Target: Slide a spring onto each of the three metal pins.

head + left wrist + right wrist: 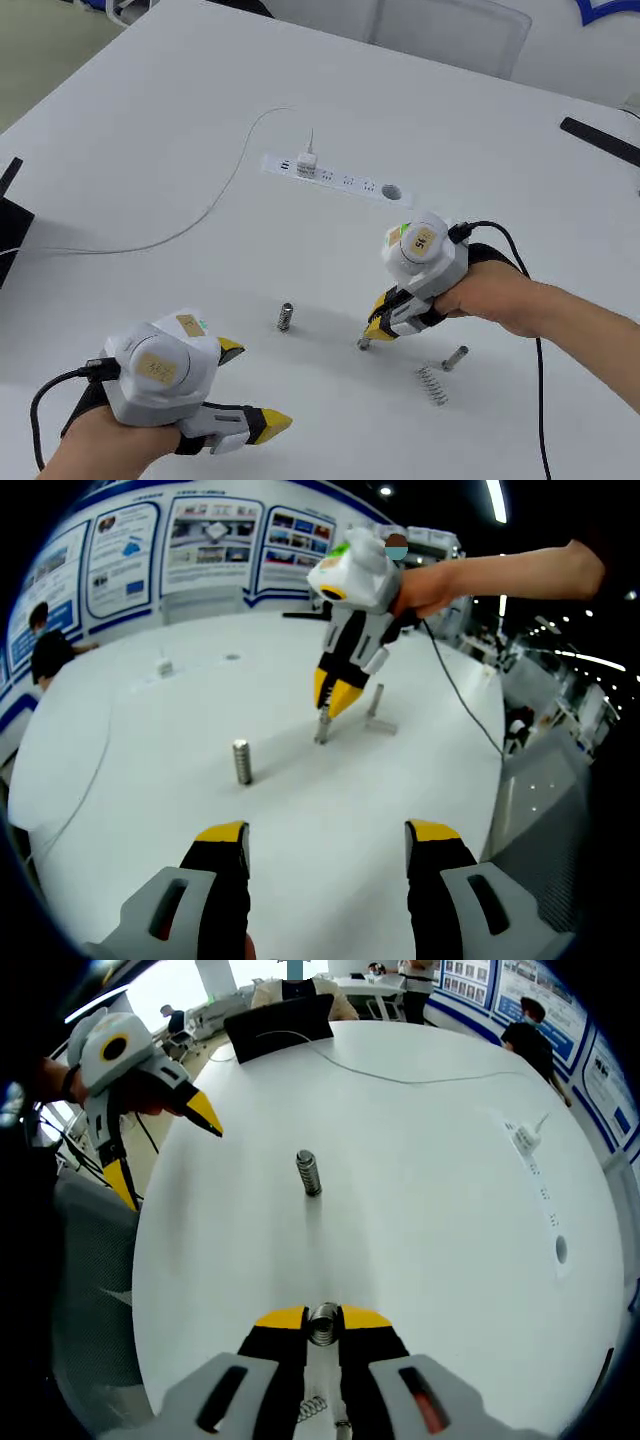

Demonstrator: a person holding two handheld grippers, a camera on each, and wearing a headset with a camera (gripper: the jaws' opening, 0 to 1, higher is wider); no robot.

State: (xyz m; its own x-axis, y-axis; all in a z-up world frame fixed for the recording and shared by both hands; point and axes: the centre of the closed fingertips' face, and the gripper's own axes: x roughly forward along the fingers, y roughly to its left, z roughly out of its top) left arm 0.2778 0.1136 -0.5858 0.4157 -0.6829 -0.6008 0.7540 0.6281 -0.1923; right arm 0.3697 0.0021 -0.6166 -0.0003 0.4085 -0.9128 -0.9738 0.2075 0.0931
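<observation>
My right gripper (378,325) (322,1315) is shut on a coiled spring (322,1324) that stands upright on the white table (200,150); its lower end (364,342) touches the table. I cannot tell whether a pin is inside it. A pin wearing a spring (285,317) (241,761) (309,1173) stands to its left. A bare pin (455,357) (375,700) stands to the right, with a loose spring (431,384) lying beside it. My left gripper (252,388) (327,832) hovers open and holds nothing near the front edge. The right gripper (335,695) also shows ahead of its jaws.
A white power strip (330,178) (535,1160) with a plugged charger and a thin cable (200,215) lies farther back. A black object (10,225) sits at the left edge, a dark bar (600,140) at the far right. A black cord (530,290) trails from the right gripper.
</observation>
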